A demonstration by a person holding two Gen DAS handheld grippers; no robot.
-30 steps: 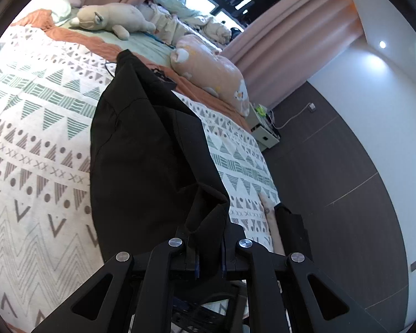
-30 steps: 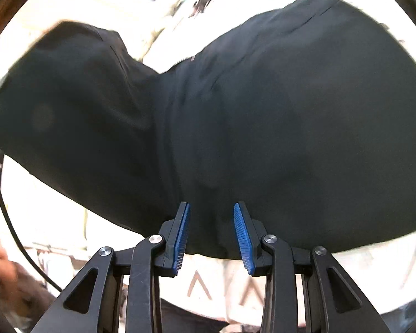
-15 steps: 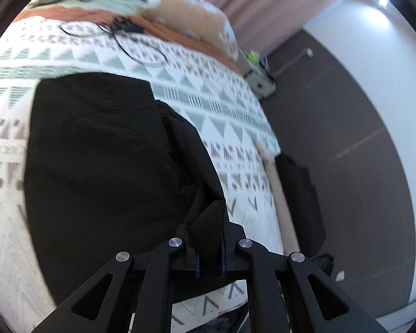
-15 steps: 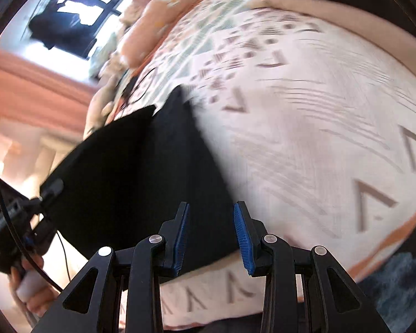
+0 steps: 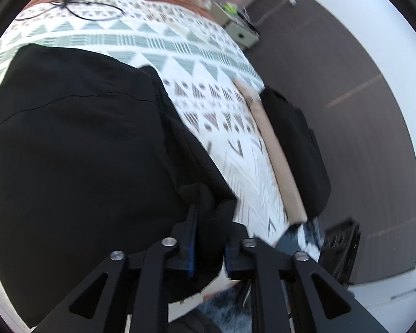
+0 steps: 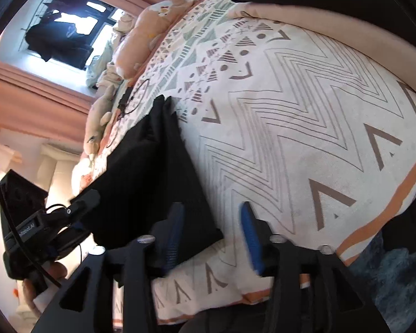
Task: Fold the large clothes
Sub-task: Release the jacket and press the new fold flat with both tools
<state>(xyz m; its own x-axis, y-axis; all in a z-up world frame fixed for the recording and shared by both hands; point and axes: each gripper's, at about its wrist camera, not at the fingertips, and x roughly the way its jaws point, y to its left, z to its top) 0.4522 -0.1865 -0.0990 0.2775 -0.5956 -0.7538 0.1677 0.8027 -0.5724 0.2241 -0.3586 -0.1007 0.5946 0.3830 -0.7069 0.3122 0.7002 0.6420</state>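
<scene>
A large black garment (image 5: pixel 83 152) lies spread flat on the patterned bed cover (image 5: pixel 208 69). My left gripper (image 5: pixel 209 238) is at the garment's near right corner. Its jaws are opening, and a bunch of black cloth still sits in the gap with the pads no longer pinching it. In the right wrist view the same garment (image 6: pixel 152 172) runs away to the upper left over the bed cover (image 6: pixel 305 125). My right gripper (image 6: pixel 212 230) hovers over the garment's near corner. Its jaws are opening wide, and only the tip of that corner lies between them, untouched.
A black cable (image 5: pixel 77 5) lies on the far part of the bed, with plush pillows (image 6: pixel 149 36) beyond it. A black bag (image 5: pixel 296 152) stands on the dark floor beside the bed's tan edge (image 5: pixel 277 152). A person's hand (image 6: pixel 41 285) holds the left gripper's housing (image 6: pixel 27 222).
The garment hung lifted from my left gripper and now lies flat on the bed. The left gripper came down and its jaws parted. The right gripper swung to the garment's corner and widened.
</scene>
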